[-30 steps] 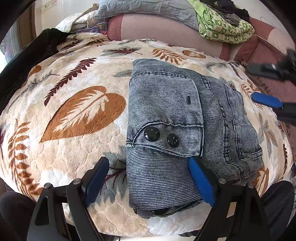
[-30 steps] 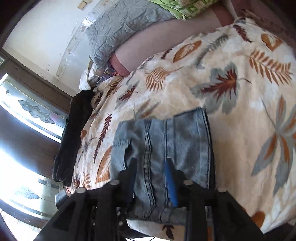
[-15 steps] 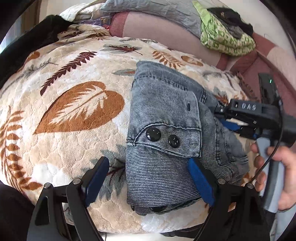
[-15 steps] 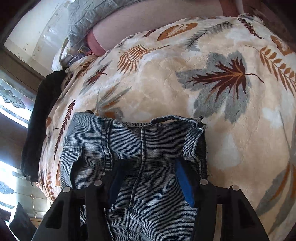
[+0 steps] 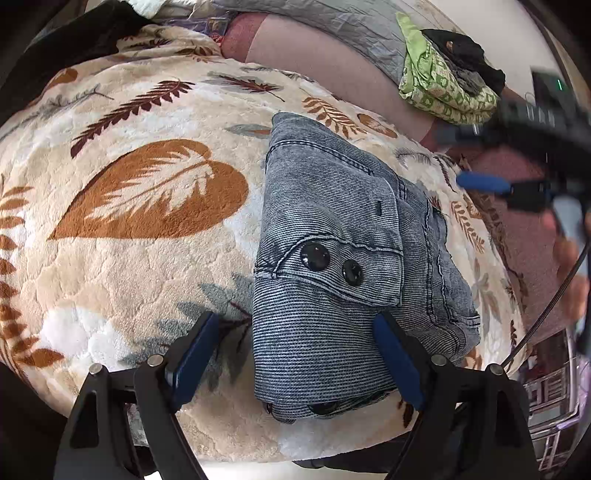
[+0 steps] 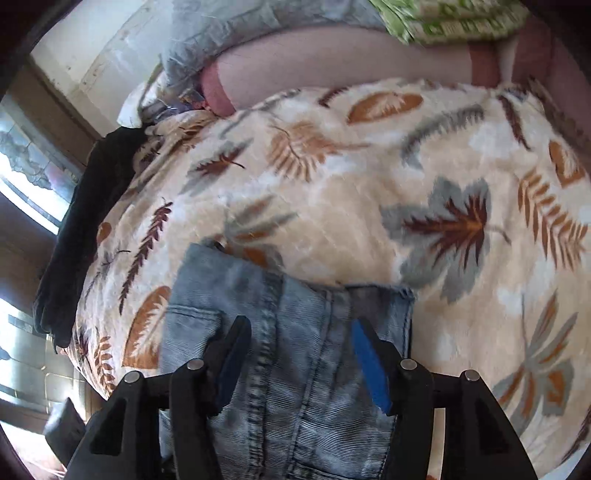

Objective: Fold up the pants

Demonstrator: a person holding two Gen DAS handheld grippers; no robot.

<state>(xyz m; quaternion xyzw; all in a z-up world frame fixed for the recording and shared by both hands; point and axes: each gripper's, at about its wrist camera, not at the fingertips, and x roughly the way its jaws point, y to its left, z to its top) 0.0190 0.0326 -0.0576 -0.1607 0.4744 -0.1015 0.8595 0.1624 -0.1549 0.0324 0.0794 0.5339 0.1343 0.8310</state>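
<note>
- The folded pants point(image 5: 343, 266) lie in a compact denim bundle at centre right of the left wrist view, flat on a leaf-print blanket point(image 5: 140, 258), two dark buttons facing up.
- The left gripper point(image 5: 295, 354) tilts steeply down at the lower edge of that view, its jaws set wide. One blue pad hangs over the blanket to the left of the bundle; the other sits against the fabric's right half. They straddle the near end without squeezing it.
- The right gripper point(image 6: 299, 354) shows at the bottom centre of its own view, also tipped downward over the denim. Its jaws have just been opening; cloth lies under the gap, but the pads do not press it.
- From the left wrist view, the right gripper appears blurred at the upper right edge, a hand point(image 5: 569, 258) wrapped round its grip, blue pad pointing left, clear of the pants.
- A green patterned cloth point(image 5: 439, 88) sits heaped at the top right, against the grey pillow point(image 5: 332, 22).
- A dark garment point(image 6: 85, 229) drapes down the blanket's left edge.
</note>
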